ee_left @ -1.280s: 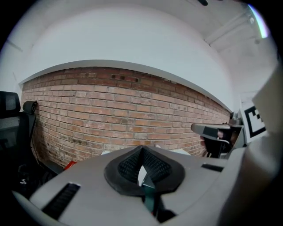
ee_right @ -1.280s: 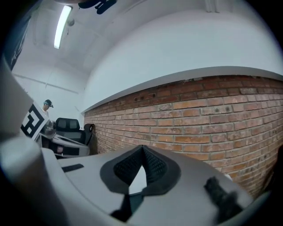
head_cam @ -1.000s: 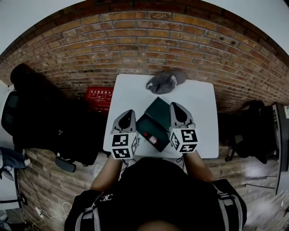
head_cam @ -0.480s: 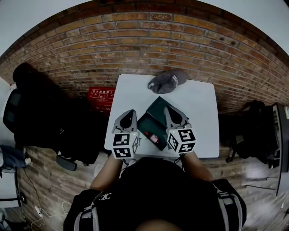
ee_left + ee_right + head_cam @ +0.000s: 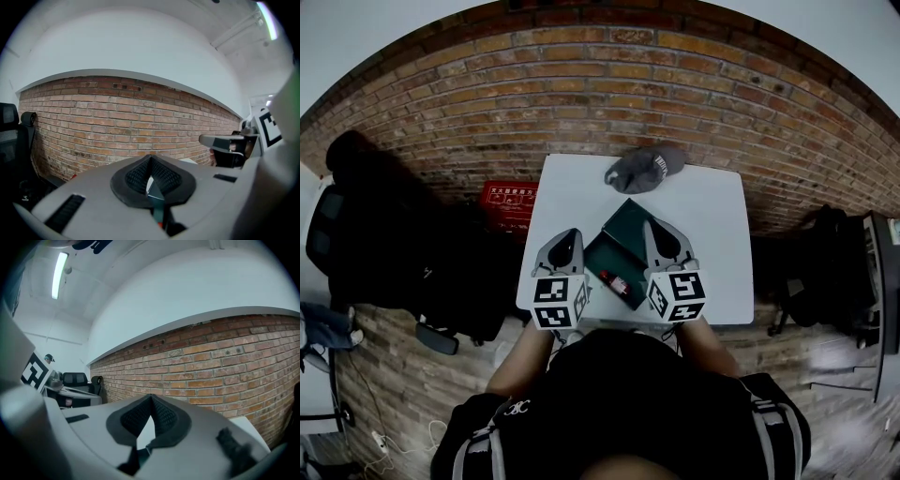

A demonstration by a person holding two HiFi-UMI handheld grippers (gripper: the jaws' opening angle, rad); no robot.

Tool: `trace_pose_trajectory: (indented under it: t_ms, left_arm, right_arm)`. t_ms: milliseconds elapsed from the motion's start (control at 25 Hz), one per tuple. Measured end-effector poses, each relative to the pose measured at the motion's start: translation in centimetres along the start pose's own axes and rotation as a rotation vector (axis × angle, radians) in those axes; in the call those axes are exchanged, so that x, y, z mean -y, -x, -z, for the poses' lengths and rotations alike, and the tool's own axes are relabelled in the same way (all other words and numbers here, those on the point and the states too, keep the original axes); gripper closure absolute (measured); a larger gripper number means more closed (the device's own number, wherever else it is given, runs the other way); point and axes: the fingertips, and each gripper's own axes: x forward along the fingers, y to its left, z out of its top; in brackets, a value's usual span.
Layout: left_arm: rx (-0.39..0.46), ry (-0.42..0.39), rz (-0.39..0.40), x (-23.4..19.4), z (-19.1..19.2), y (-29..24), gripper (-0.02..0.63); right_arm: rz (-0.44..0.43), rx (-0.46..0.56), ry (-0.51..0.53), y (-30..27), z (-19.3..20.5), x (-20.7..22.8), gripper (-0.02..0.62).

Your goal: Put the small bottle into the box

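A dark green box lies open in the middle of the white table. The small bottle, with a red cap and label, lies on its side in the box's near half. My left gripper hovers just left of the box, shut and holding nothing; in the left gripper view its jaws meet at the tip. My right gripper hangs over the box's right edge, also shut and holding nothing, with its jaws meeting in the right gripper view.
A grey cap rests at the table's far edge. A red crate stands on the floor to the left, beside a black chair. A brick wall runs behind the table. Dark bags sit to the right.
My right gripper has shifted a little left, toward the box. The left gripper and the bottle have stayed put.
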Motion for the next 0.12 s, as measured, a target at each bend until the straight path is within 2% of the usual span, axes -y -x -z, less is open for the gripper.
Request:
trace_pose_trajectory:
  t_ms: [120]
  left_arm:
    - [0.003, -0.001, 0.005, 0.32, -0.03, 0.25, 0.603]
  right_arm:
    - [0.006, -0.003, -0.008, 0.42, 0.08, 0.12, 0.568]
